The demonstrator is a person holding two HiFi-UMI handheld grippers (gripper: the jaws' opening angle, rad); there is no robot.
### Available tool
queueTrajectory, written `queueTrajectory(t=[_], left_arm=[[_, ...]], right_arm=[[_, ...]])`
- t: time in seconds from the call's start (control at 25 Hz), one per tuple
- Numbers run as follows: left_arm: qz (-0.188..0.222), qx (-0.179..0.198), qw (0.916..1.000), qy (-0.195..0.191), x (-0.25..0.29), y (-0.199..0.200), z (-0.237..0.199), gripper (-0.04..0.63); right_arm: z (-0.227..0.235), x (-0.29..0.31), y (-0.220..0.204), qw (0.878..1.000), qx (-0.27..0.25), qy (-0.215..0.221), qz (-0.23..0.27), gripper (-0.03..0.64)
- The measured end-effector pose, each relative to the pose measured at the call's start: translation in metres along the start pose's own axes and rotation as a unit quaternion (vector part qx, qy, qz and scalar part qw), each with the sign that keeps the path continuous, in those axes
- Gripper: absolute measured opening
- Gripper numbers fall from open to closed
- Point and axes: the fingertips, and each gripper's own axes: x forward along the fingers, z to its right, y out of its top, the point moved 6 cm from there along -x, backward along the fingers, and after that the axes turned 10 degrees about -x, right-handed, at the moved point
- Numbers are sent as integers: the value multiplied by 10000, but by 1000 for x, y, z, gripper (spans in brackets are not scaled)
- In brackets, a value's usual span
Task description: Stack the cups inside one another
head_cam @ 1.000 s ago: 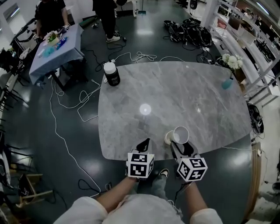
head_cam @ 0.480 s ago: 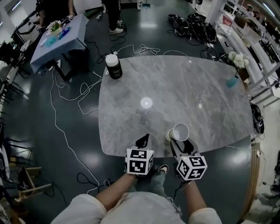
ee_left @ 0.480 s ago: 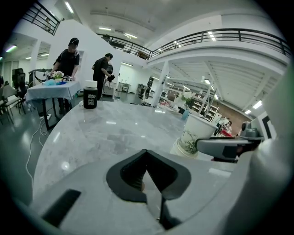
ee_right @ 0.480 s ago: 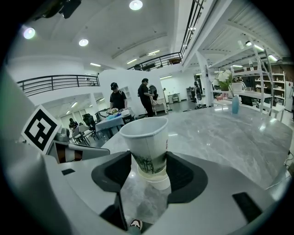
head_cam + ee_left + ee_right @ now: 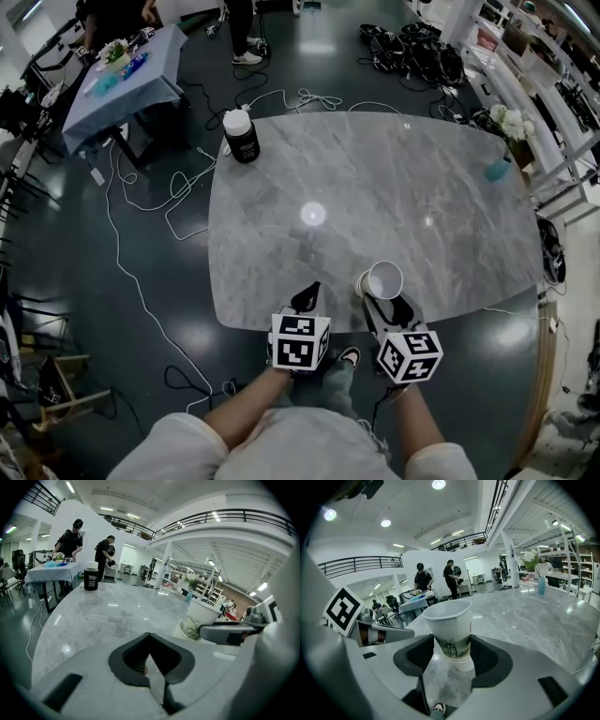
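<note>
Little has shifted in the last second: the right gripper (image 5: pixel 452 645) still has its jaws pressed against both sides of the upright cup (image 5: pixel 449 620), near the surface's (image 5: pixel 375 187) front edge. What looks like a second cup (image 5: pixel 465 663) sits at its base. The left gripper (image 5: pixel 150 637), jaws together and empty, is just to the cup's left.

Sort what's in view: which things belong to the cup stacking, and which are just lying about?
Job: upper paper cup, in the right gripper; lower cup it sits in; left gripper, shut, empty.
Lying about: black jar; teal bottle; floor cables.
</note>
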Motion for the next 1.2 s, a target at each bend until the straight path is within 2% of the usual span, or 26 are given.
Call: queueTrajectory(t=[0.4,1.2], left_arm=[[12,-2,10000,-27,2,0,7,-6],[159,24,9999,-61,1,12,19,-6]], right_arm=[[6,-11,-7,9998,44,-165,-91,249],[24,-24,12,9984,238,-461,247,244]])
